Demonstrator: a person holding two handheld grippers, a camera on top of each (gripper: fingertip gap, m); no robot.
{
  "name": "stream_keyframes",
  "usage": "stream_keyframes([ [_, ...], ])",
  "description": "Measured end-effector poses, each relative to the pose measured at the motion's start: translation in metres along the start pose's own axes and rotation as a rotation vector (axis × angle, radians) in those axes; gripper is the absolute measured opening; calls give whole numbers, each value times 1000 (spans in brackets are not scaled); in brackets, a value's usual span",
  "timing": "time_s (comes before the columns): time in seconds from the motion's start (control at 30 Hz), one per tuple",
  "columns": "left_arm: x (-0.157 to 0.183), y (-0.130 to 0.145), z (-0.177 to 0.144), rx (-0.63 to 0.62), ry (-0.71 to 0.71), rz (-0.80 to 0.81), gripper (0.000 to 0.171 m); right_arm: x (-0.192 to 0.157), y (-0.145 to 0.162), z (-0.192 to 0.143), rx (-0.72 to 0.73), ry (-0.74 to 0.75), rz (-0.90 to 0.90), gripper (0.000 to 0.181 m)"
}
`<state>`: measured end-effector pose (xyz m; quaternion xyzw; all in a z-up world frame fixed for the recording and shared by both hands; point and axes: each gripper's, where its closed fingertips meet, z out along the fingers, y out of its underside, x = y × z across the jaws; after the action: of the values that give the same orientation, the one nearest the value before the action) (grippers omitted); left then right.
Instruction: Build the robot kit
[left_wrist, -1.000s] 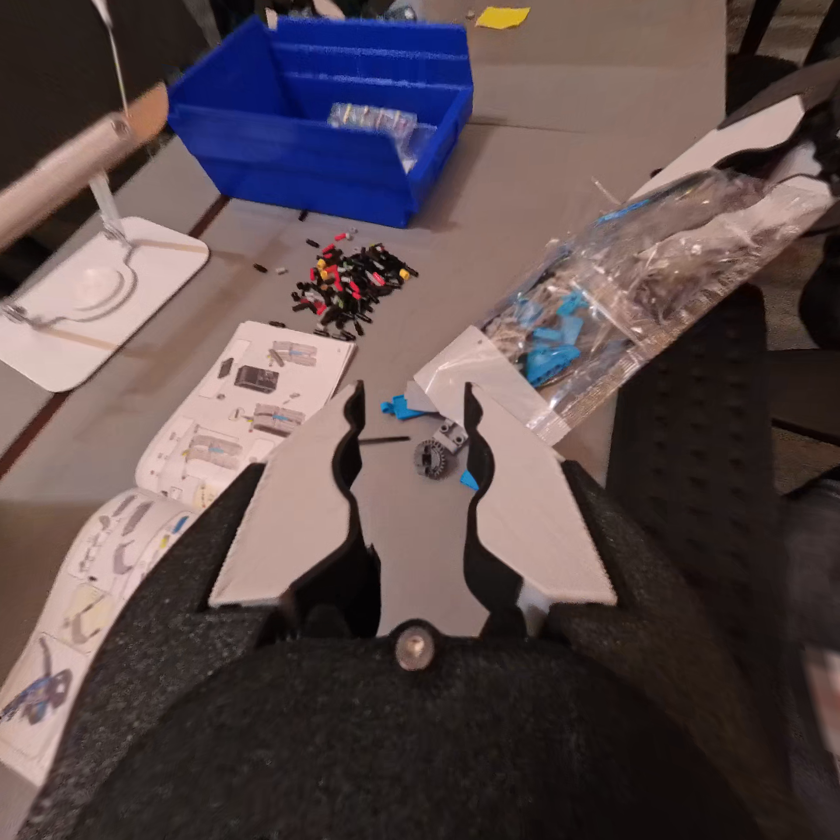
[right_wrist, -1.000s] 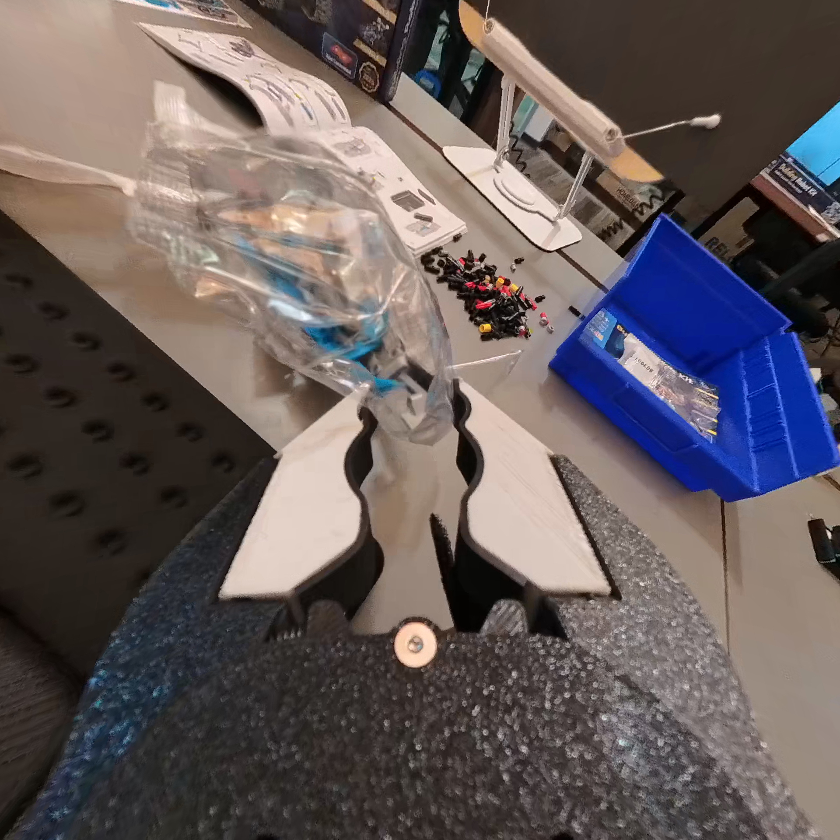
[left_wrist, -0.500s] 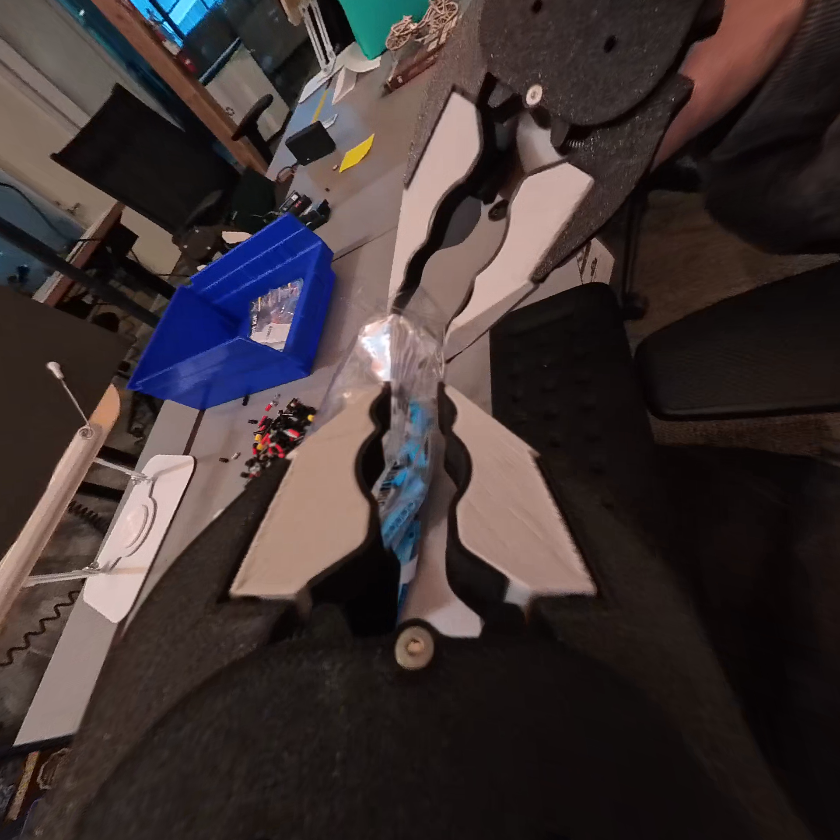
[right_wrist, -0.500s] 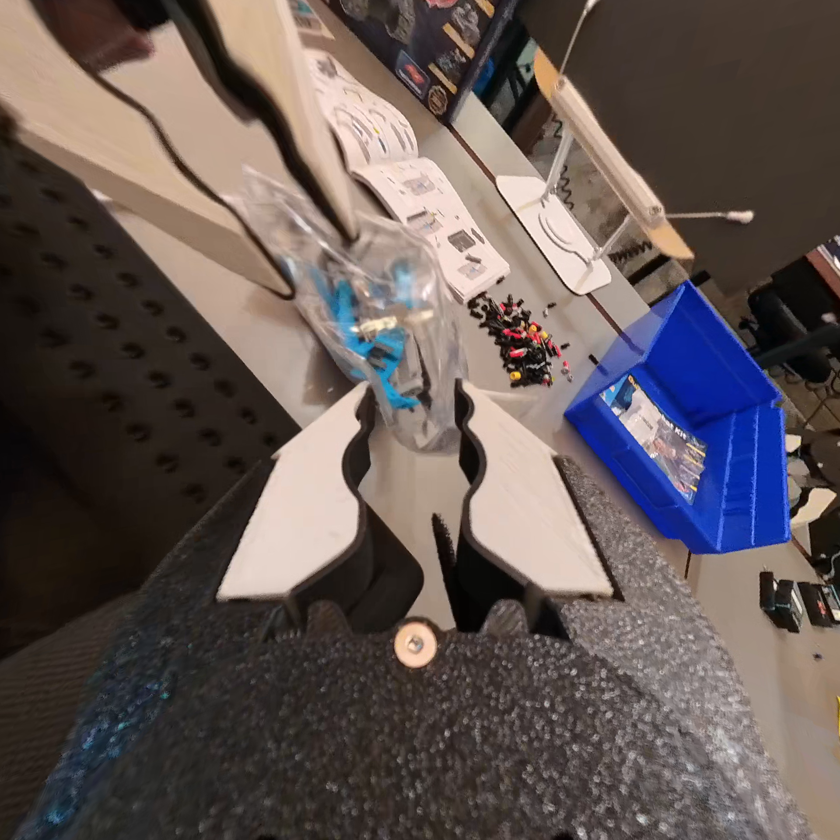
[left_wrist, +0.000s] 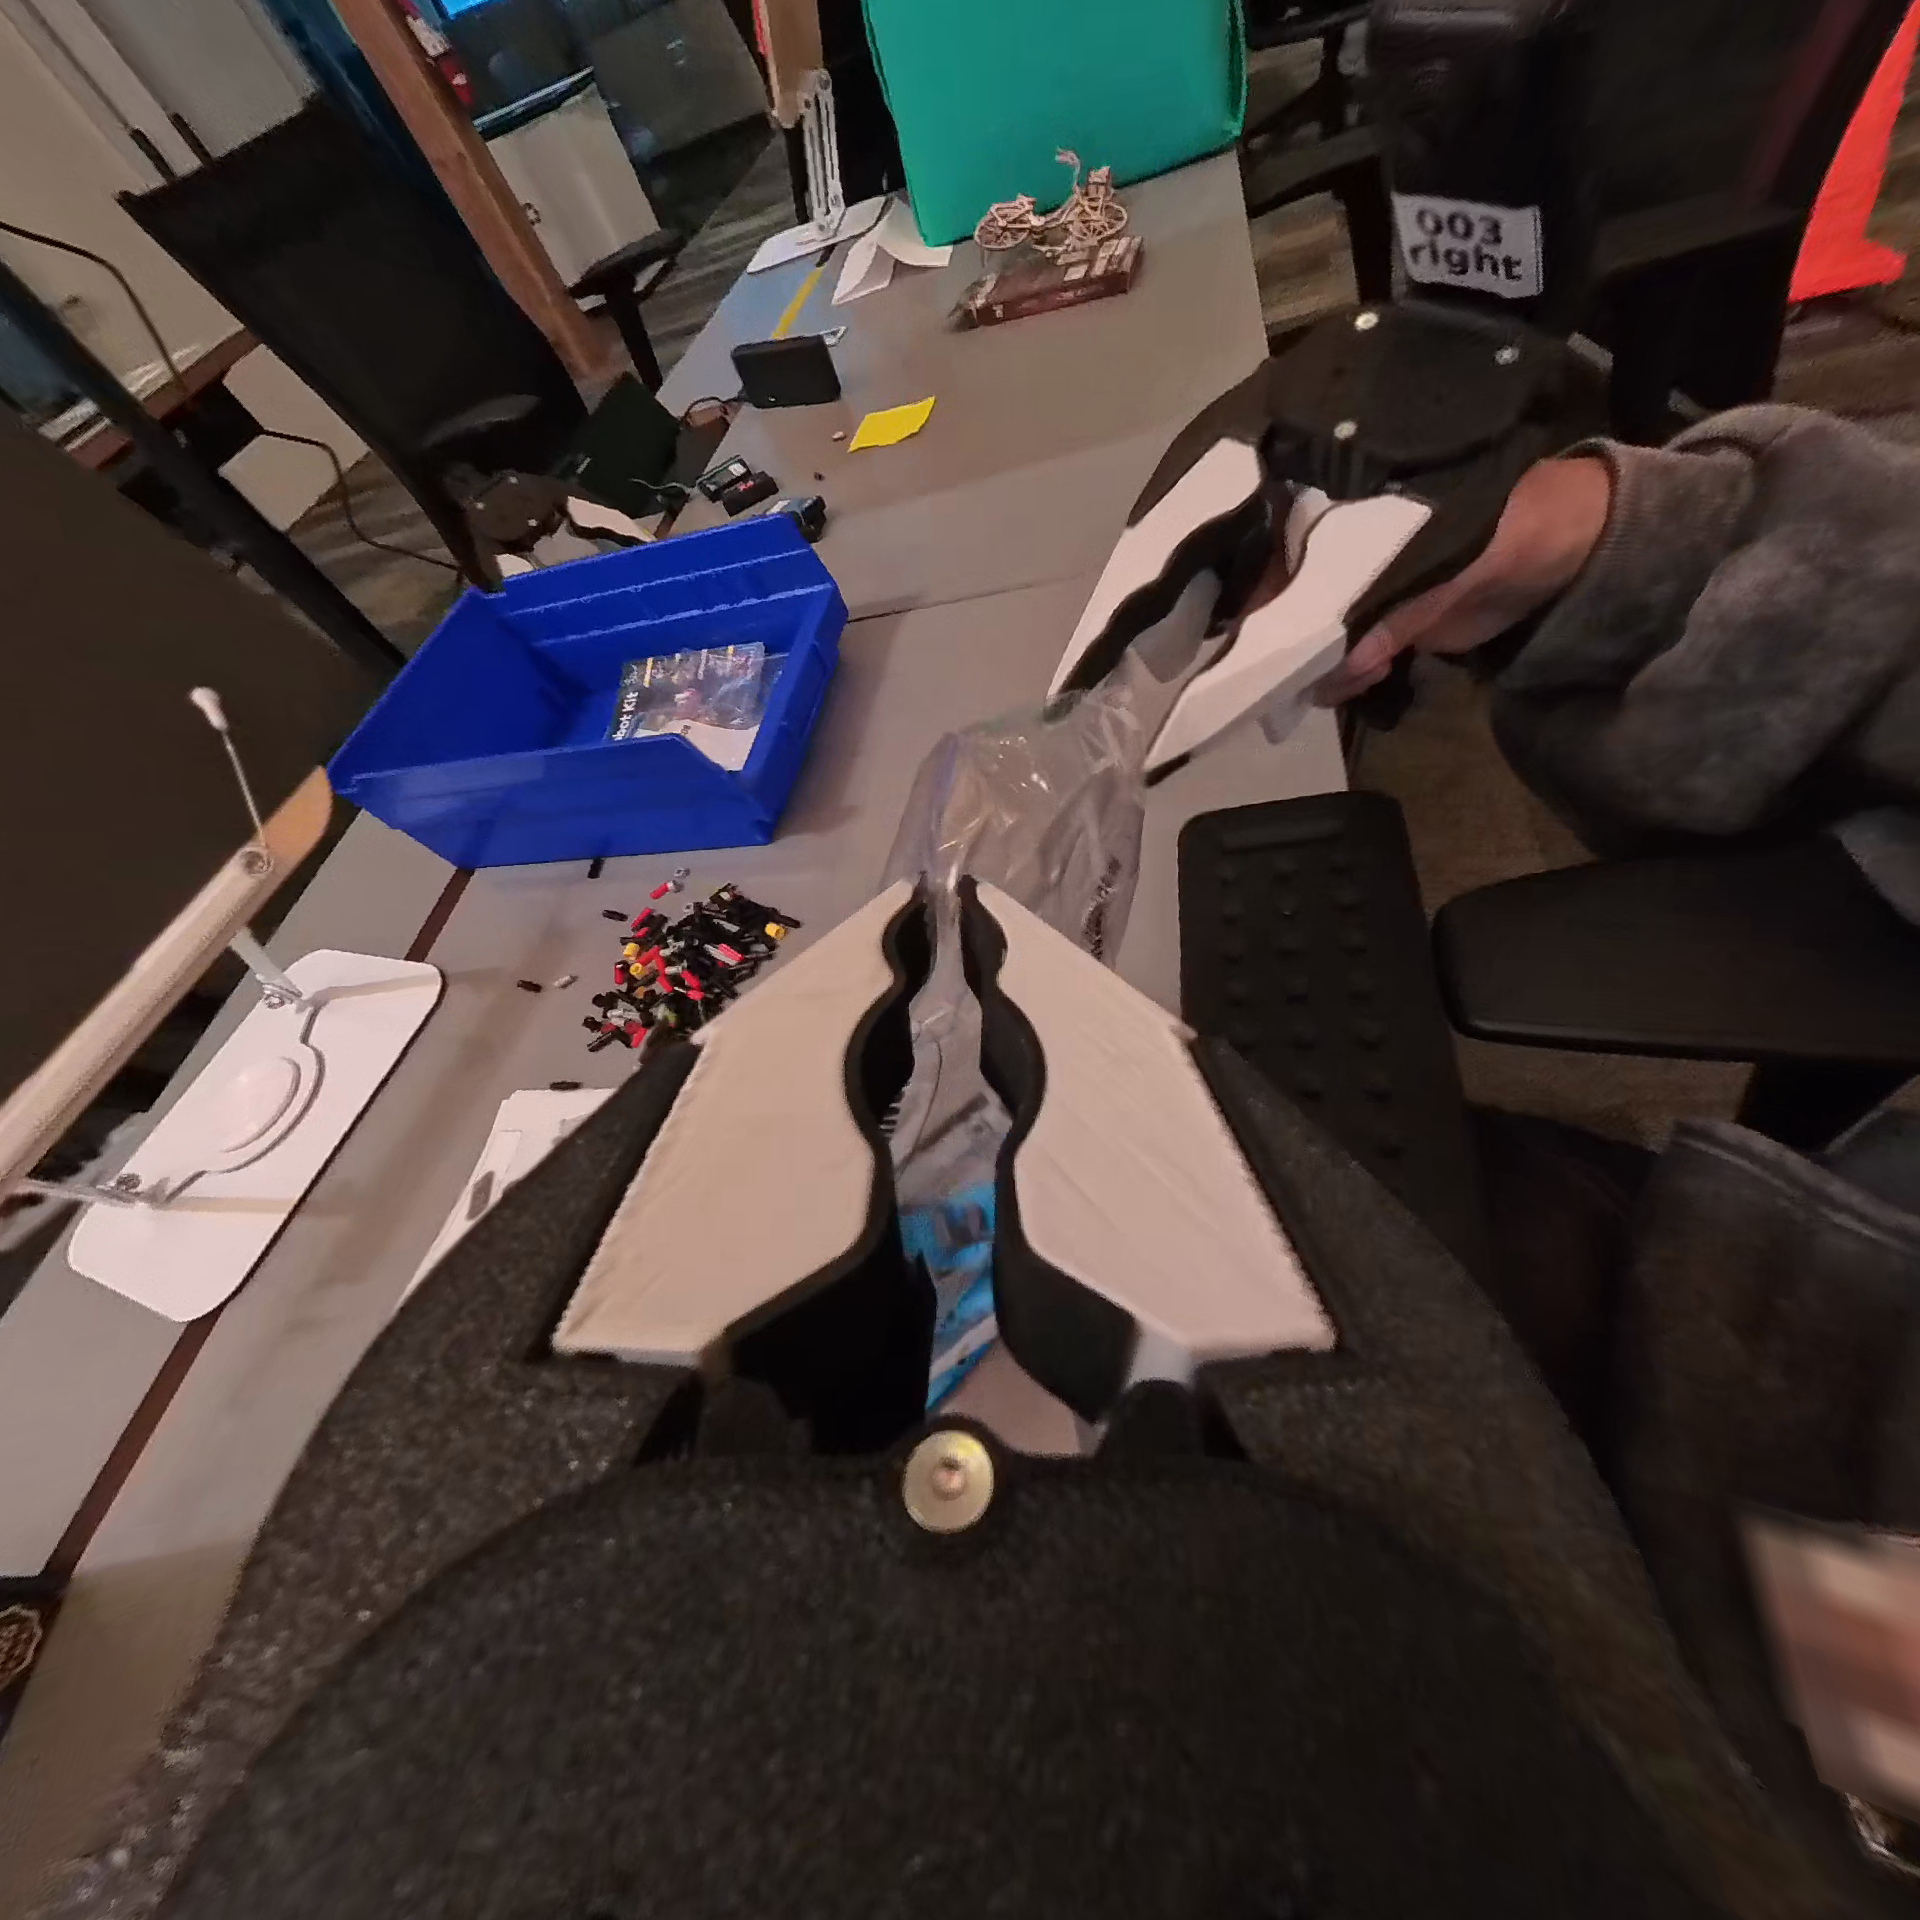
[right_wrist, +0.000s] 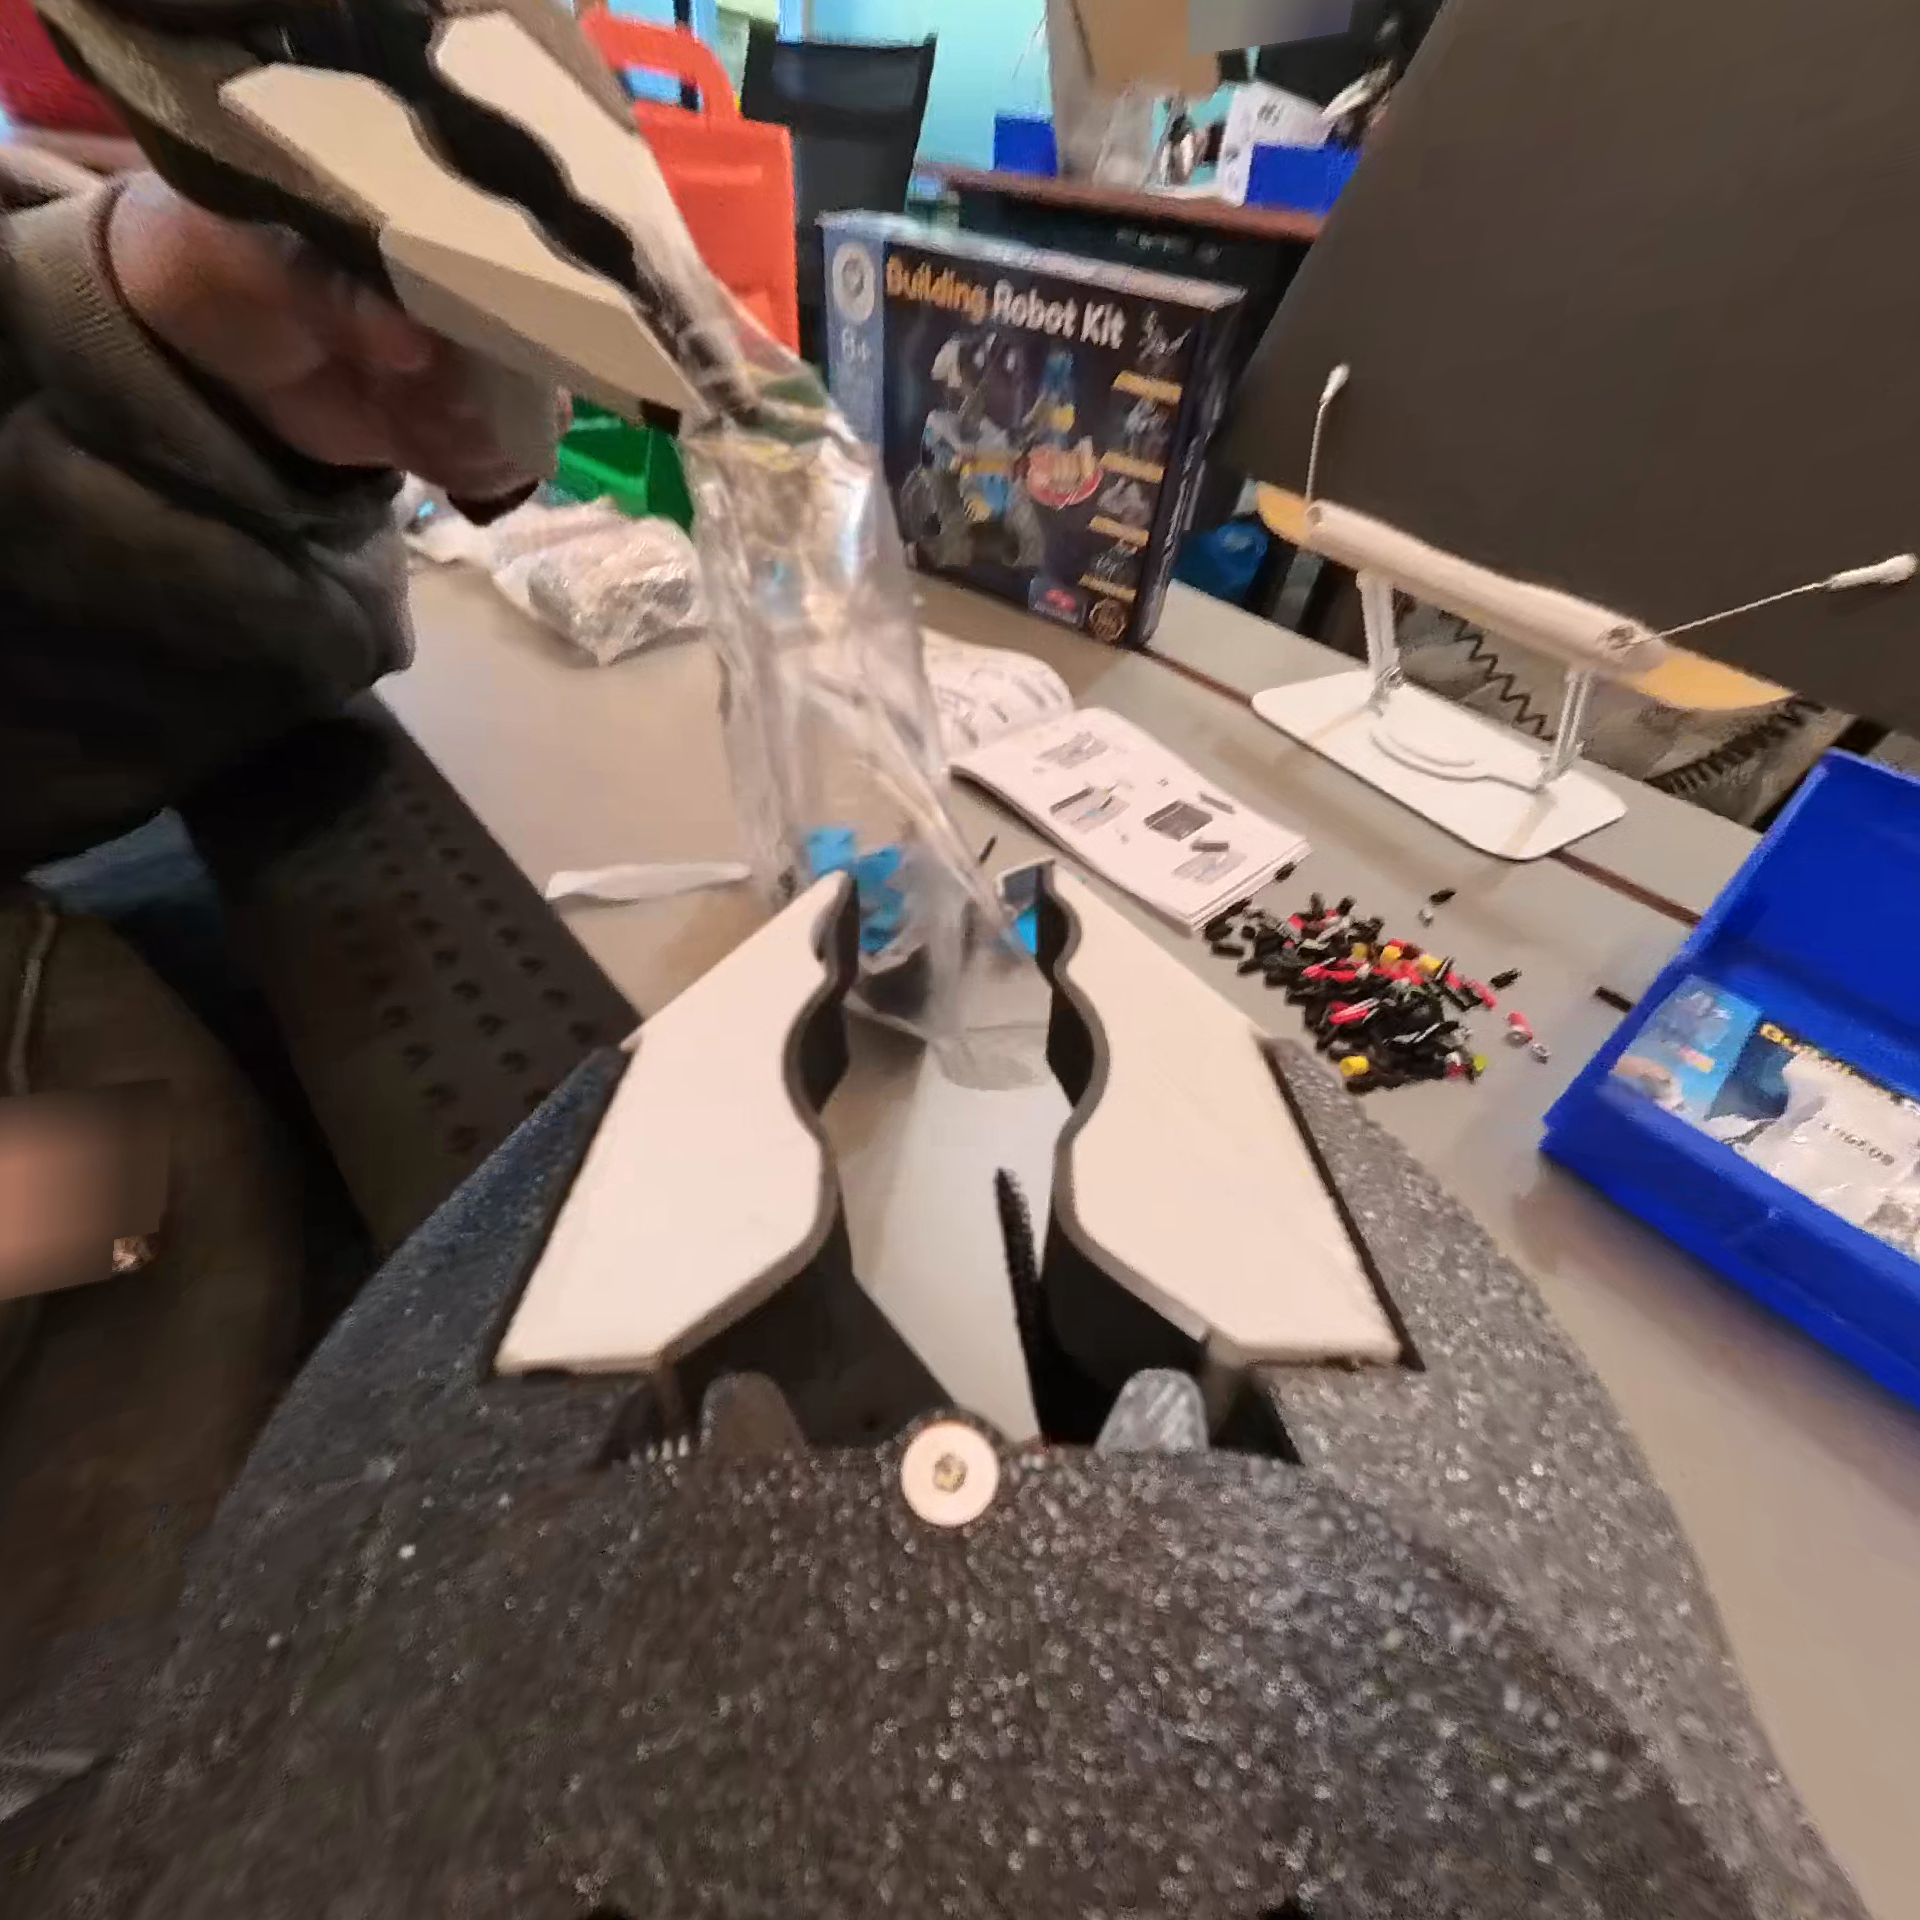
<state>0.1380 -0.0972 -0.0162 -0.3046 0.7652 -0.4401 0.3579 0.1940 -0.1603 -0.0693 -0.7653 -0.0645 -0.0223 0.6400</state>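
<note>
At left on the grey table (left_wrist: 987, 499) stand a white lamp base (left_wrist: 249, 1132), a blue bin (left_wrist: 582, 790) and a heap of small black, red and yellow pieces (left_wrist: 686, 977), all well apart from the grippers. In the centre, the left gripper (left_wrist: 940, 904) is clamped on a clear plastic bag (left_wrist: 1029, 810) of blue pieces, held up over the table's near edge. The right gripper (right_wrist: 945, 894) straddles the bag's other end with its jaws partly apart; whether it pinches the bag is unclear. At right, a black chair (left_wrist: 1309, 956) crowds that edge, and bare tabletop lies beyond the bag.
</note>
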Motion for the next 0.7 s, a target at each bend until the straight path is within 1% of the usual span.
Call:
stream_keyframes([
  [0.03, -6, -4, -5, 18, -7, -23, 3, 7, -1, -1, 2, 19, 9, 39],
  [0.1, -15, -14, -17, 70, 5, -76, 3, 20, 4, -1, -42, 55, 27, 63],
  [0.17, -24, -24, -29, 120, 21, -129, 3, 15, 8, 4, -63, -23, 100, 84],
  [0.2, -28, -28, -35, 142, 31, -153, 3, 9, 4, 8, -47, -72, 128, 85],
  [0.23, -31, -31, -41, 164, 44, -177, 3, 4, -6, 13, -4, -115, 138, 83],
  [0.3, -39, -38, -52, 208, 66, -218, 3, 1, -29, 21, 100, -172, 164, 68],
  [0.37, -48, -42, -66, 246, 78, -255, 3, -6, -48, 24, 164, -265, 187, 44],
  [0.4, -52, -42, -73, 258, 89, -274, 3, -6, -55, 26, 180, -286, 183, 30],
  [0.5, -63, -41, -93, 270, 105, -303, 3, -9, -76, 27, 221, -335, 141, 0],
  [0.57, -67, -41, -104, 277, 125, -314, 3, -10, -88, 28, 237, -341, 127, 0],
  [0.7, -73, -41, -117, 292, 126, -310, 4, -13, -99, 32, 237, -335, 97, 0],
])
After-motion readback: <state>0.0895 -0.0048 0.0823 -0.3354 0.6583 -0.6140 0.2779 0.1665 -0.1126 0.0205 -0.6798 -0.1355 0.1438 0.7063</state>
